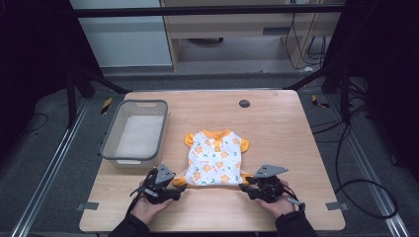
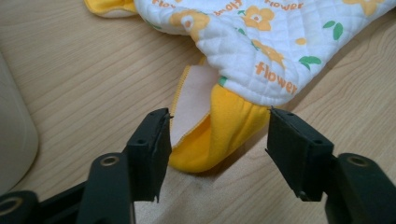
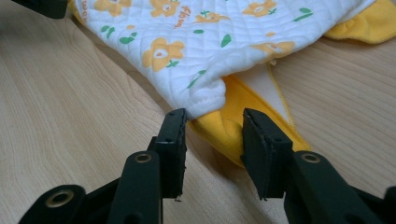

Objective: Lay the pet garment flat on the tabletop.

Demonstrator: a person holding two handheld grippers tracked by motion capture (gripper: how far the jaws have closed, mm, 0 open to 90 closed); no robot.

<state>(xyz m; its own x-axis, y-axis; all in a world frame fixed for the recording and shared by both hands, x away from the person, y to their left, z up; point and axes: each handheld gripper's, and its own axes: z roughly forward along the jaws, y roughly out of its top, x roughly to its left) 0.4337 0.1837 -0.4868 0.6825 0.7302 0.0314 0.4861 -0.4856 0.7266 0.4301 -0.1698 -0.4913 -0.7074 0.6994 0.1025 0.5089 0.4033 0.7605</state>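
A small quilted garment [image 1: 216, 158], white with orange flowers and green leaves and trimmed in orange at the collar and cuffs, lies flat near the middle of the wooden table [image 1: 276, 123], collar toward the far side and hem toward the person. The left gripper [image 1: 177, 190], held in the person's left hand [image 1: 148, 207], sits at the garment's near left corner; in the left gripper view its jaws stand wide apart on either side of the orange cuff [image 2: 224, 135], which lies between them with its pale inner lining showing, and neither jaw presses on it. The right gripper [image 1: 245, 188], held in the right hand [image 1: 276, 205], sits at the near right corner; in the right gripper view its jaws are parted too, released, with the white quilted hem corner [image 3: 205, 100] and the orange cuff beneath it [image 3: 233, 126] reaching into the gap, the left jaw touching or nearly touching the hem edge. A grey plastic basket [image 1: 111, 143] stands on the left part of the table, just beside the garment and apart from it. A small dark round grommet [image 1: 244, 103] is set into the far part of the tabletop
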